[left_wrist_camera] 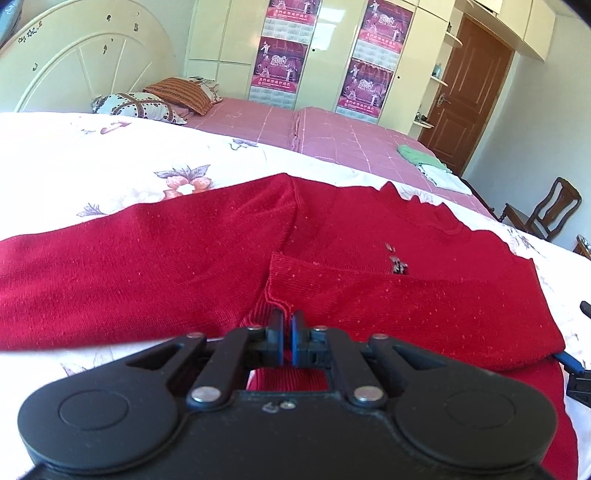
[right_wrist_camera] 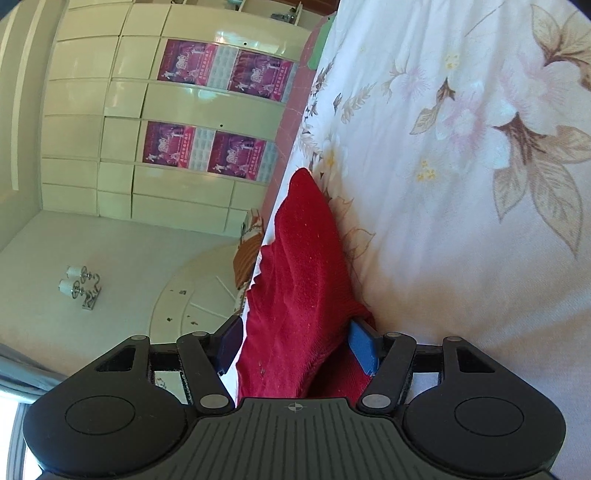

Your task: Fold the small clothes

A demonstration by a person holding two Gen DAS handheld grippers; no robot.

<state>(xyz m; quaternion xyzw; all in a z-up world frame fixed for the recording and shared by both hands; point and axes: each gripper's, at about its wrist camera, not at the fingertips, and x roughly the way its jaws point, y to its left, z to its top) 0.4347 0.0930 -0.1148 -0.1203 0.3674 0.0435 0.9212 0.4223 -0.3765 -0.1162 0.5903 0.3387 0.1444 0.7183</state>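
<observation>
Ahead of the left claw [left_wrist_camera: 287, 325], the red sweater [left_wrist_camera: 155, 258] is lying spread across the floral bedsheet [left_wrist_camera: 110, 158], and the claw's jaws are pinching together on its ribbed edge. Further right, the right claw [right_wrist_camera: 297, 345] is sitting with jaws apart, red knit bunching between them.

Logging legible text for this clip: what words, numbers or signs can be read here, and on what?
"2010": on the calendar posters stuck to the wardrobe doors.
Remaining poster print and calendar grids: too small to read.
Small mark on the left tool body: unreadable.
Red sweater: no readable text.
</observation>
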